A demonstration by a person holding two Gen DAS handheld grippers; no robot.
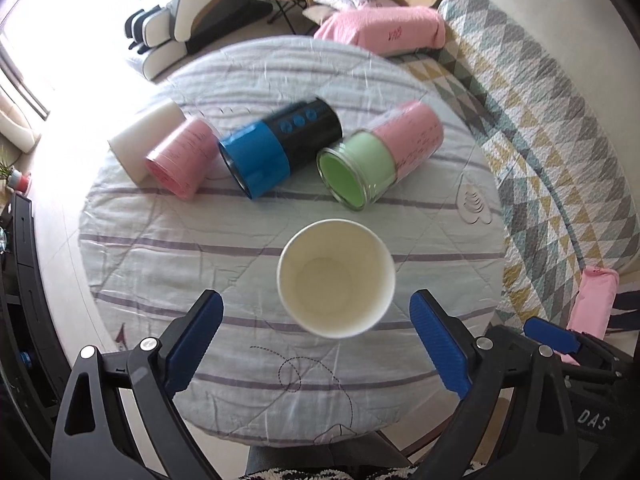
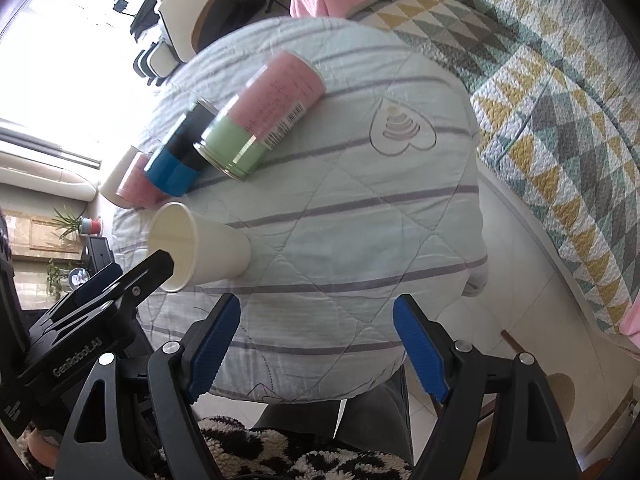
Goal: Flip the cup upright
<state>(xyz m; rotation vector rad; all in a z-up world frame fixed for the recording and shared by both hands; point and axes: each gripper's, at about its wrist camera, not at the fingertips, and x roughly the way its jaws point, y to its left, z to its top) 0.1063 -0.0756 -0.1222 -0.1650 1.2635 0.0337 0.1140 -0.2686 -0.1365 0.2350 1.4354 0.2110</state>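
White paper cup (image 1: 336, 278) stands upright on the round quilted table (image 1: 160, 264), mouth up, with both grippers spread wide and holding nothing.

The cup is smooth, tapered and plain inside, sitting just ahead of the left gripper (image 1: 316, 344); the right gripper (image 2: 316, 344) hangs over the table's near edge. Behind it lie a blue-and-black can (image 1: 280, 148), a green-and-pink can (image 1: 380, 152) and a pink cup (image 1: 180, 160).
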